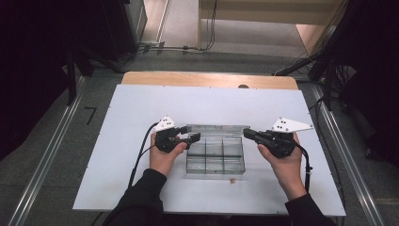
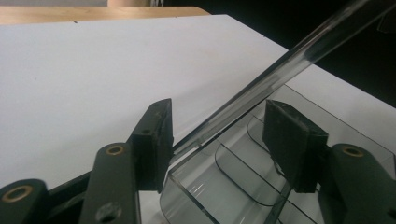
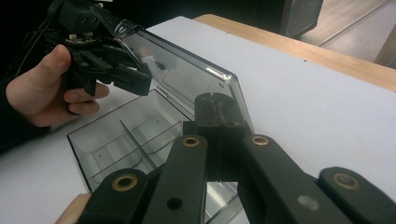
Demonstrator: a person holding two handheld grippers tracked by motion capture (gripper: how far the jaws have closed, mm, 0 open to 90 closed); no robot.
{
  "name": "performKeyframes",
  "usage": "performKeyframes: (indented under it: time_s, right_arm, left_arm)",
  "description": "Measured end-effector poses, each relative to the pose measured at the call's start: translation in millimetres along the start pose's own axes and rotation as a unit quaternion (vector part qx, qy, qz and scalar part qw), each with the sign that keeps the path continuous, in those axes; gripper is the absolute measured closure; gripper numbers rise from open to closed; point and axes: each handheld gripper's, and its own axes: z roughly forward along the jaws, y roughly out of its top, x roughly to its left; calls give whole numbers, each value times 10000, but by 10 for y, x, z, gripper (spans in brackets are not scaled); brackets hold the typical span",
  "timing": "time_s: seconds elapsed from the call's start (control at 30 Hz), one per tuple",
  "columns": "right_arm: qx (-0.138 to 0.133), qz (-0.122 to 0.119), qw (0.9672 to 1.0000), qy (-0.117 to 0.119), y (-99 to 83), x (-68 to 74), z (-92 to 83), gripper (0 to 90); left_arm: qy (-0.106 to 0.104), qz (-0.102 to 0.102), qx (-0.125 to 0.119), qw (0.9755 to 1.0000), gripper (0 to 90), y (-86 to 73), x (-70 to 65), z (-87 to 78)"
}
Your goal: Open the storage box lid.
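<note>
A: Box first. What is it, and where does it sit?

B: A clear plastic organiser box (image 1: 215,156) with inner dividers, a little below the middle of the high view, resting on a white rectangular board (image 1: 117,141) that covers a light wooden tabletop (image 1: 207,79). Its compartments look empty from above, as far as the glare allows.

A: And its cover?

B: The transparent hinged lid (image 1: 217,128) stands raised along the box's upper edge in the high view. In the right gripper view it runs from upper left towards the centre (image 3: 187,74), tilted up over the open compartments.

A: Left tool?

B: The left gripper (image 1: 192,138) is at the box's left end in the high view, held in the person's left hand (image 1: 164,157). In the left gripper view its jaws are parted, and the lid's edge (image 2: 280,70) passes diagonally between them, lying right against the left jaw; I cannot tell whether it presses on it. The box's rounded corner (image 2: 187,186) sits low in the gap.

A: Right tool?

B: The right gripper (image 1: 248,133) reaches the lid's right end in the high view, in the right hand (image 1: 282,162). In its own view the jaws are together, and the lid's corner disappears just behind their tips; whether they pinch it I cannot tell.

A: Anything else?

B: A small brownish speck (image 1: 231,179) on the board just below the box.
</note>
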Motion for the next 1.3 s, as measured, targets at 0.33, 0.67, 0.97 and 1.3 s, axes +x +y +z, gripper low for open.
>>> performKeyframes:
  time_s: [0.33,0.67,0.97,1.3]
  right_arm:
    - [188,2,9998,26,-91,-82,-18,838]
    - [400,249,9988,-118,-259,-245,109,634]
    - [285,495,9984,-37,-297,-366,354,584]
    - [386,482,9981,23,-203,-346,515,619]
  left_arm:
    - [-45,-21,-31,10000,541,6,27,-13]
    - [-95,-103,-70,9999,550,11,45,-14]
    - [-155,-213,-102,9996,563,35,61,-22]
    - [-201,-414,-200,9987,598,66,97,-35]
